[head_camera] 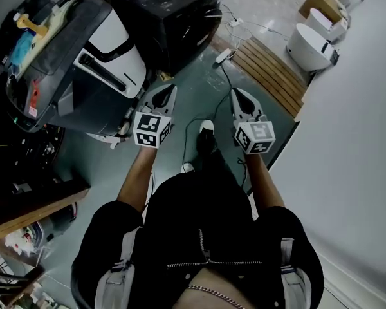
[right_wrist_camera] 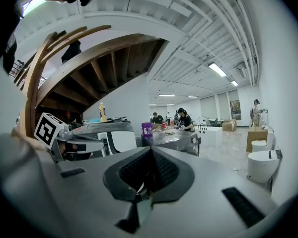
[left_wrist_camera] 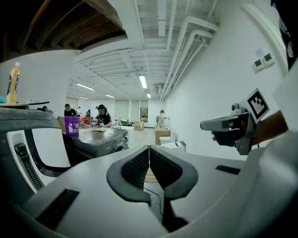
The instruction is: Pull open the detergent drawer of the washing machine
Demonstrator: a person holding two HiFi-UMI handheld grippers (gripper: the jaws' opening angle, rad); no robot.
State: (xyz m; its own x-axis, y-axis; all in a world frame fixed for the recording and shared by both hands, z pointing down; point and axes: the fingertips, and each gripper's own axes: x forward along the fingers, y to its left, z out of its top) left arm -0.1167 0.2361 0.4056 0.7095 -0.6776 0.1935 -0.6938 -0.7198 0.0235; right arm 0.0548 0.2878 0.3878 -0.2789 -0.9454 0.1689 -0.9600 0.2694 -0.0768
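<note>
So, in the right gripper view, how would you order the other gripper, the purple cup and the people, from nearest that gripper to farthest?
1. Left gripper, close by at the left.
2. Purple cup, middle, on the dark machine.
3. People, far back in the hall.

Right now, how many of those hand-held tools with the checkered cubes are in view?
2. The left tool is held out over the dark floor; the right tool is beside it, nearer the white wall. Both are shut, holding nothing.
</note>
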